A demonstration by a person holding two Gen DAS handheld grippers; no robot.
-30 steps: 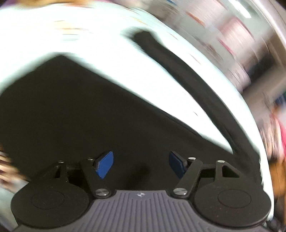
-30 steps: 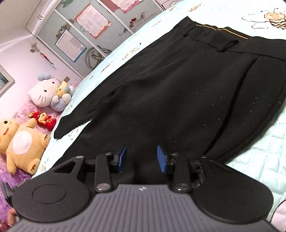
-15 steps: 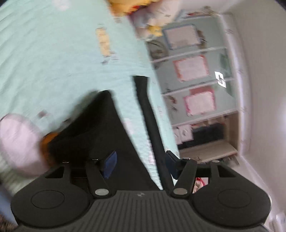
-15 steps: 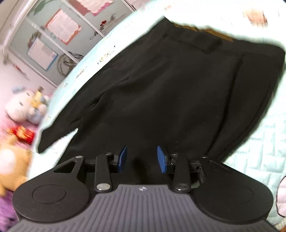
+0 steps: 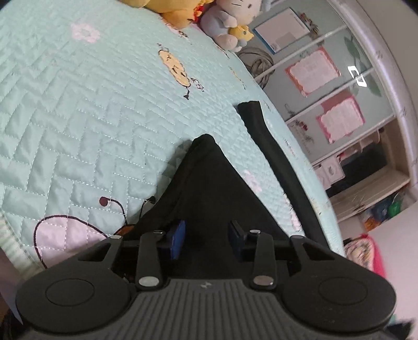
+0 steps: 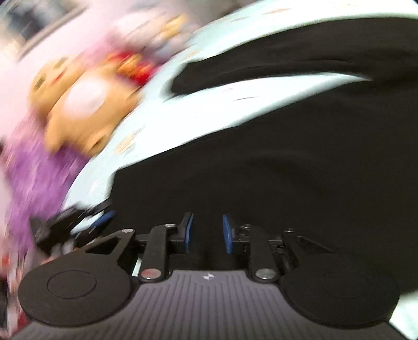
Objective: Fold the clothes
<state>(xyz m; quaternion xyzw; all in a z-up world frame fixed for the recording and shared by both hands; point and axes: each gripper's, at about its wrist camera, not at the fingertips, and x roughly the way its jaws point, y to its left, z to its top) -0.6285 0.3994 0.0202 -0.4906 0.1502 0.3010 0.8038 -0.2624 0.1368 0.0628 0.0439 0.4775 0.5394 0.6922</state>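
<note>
Black trousers point(image 5: 211, 188) lie on a mint quilted bedspread point(image 5: 78, 117). In the left wrist view one leg's end forms a dark wedge that runs under my left gripper point(image 5: 206, 239). That gripper is open, with cloth between its blue pads point(image 5: 177, 240). The other leg point(image 5: 277, 162) stretches away as a narrow strip to the right. The right wrist view is blurred by motion. There the trousers point(image 6: 287, 170) fill the right and centre, and my right gripper point(image 6: 207, 231) hovers over the cloth, open with a narrow gap. The left gripper's blue pad point(image 6: 104, 218) shows at its left.
Plush toys point(image 5: 224, 23) sit at the far edge of the bed, with a yellow one point(image 6: 78, 109) near the trouser leg ends. The bed's right edge point(image 5: 321, 198) drops off to a room with a window and shelves.
The left view swung from above the trousers to the end of a leg, and its jaws narrowed. The right gripper swept fast towards the leg ends; its pads stand closer together.
</note>
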